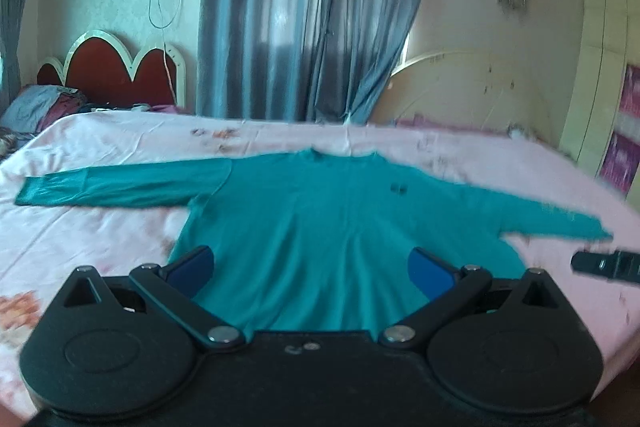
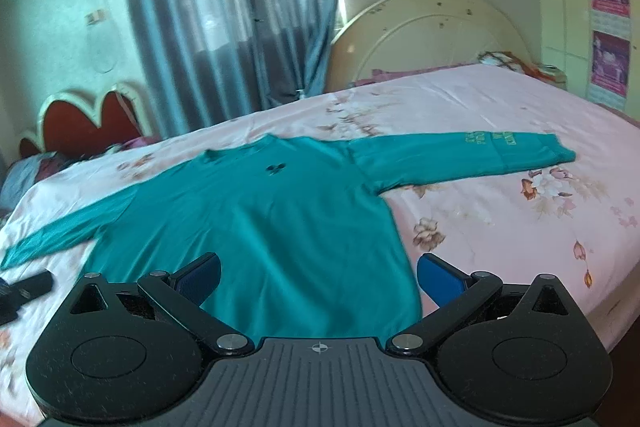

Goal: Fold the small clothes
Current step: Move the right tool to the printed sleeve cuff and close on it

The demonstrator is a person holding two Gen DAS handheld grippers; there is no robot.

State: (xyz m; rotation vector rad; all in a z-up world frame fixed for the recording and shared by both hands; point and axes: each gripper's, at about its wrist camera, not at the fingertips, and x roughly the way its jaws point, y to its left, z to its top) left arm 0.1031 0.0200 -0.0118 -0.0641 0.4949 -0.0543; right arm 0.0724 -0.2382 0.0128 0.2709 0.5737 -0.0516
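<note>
A teal long-sleeved shirt [image 1: 320, 211] lies flat and face up on the pink floral bedsheet [image 1: 100, 227], both sleeves spread sideways. It also shows in the right wrist view [image 2: 260, 219], with yellow lettering on its right sleeve [image 2: 488, 147]. My left gripper [image 1: 312, 267] is open and empty above the shirt's hem. My right gripper [image 2: 320, 277] is open and empty above the hem's right part. The right gripper's tip shows at the left view's right edge [image 1: 604, 263]. The left gripper shows at the right view's left edge [image 2: 24, 291].
The bed [image 2: 520, 227] fills both views, its front edge just below the grippers. A cream headboard [image 2: 432, 31] stands at the far right, a red headboard [image 1: 116, 67] and pillows [image 1: 40, 107] at the far left. Grey curtains [image 1: 304, 11] hang behind.
</note>
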